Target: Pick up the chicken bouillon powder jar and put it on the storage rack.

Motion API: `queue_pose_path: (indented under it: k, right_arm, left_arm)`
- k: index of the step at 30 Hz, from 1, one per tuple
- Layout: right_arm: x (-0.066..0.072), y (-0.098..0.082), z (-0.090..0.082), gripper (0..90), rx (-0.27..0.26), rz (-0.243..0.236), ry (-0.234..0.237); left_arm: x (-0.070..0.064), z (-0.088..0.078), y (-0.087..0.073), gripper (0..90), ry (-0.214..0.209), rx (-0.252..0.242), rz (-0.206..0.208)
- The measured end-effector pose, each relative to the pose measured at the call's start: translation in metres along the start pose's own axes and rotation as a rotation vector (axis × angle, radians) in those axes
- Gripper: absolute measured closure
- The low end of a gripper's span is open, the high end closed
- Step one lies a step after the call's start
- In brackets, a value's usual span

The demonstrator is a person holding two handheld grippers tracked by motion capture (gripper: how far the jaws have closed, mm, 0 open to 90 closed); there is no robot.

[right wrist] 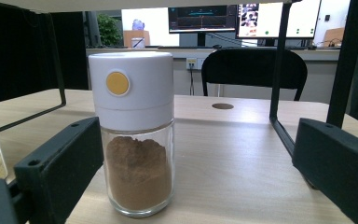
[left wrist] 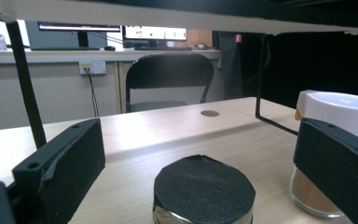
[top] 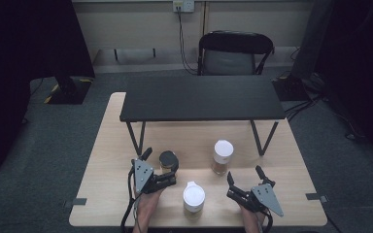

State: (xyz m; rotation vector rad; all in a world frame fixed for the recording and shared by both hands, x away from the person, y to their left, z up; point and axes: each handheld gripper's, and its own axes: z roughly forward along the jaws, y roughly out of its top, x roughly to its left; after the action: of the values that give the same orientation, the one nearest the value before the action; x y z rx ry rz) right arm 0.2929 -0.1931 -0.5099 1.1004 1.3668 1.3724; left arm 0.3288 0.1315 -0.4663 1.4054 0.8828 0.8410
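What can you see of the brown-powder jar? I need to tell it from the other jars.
The jar is a clear, glass-looking cylinder under a tall white cap with a round yellow dot on its side. Brown powder fills roughly the lower half. It stands upright and closed on the table, near the black shelf's right leg. It sits ahead of the open right tool; nothing grips it.

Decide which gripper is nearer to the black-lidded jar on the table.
Left. The left gripper has its open jaws either side of the black-lidded jar, almost at it. The right gripper sits well off to the jar's right, nearer the person.
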Motion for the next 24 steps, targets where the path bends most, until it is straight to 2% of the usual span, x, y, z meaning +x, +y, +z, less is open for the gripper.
queue_pose_path:
  k: [10,18,24]
  right_arm:
    - [0.000,0.000,0.000,0.9,-0.001,-0.001,0.004]
    - [0.000,0.000,0.000,0.8,-0.001,0.000,0.004]
    - [0.000,0.000,0.000,0.8,-0.001,0.000,0.007]
  left_arm:
    - [-0.003,0.006,-0.006,5.2,0.006,0.023,0.009]
    - [-0.004,0.010,-0.011,11.5,0.009,0.047,0.002]
    - [-0.004,0.013,-0.013,16.5,-0.005,0.058,-0.005]
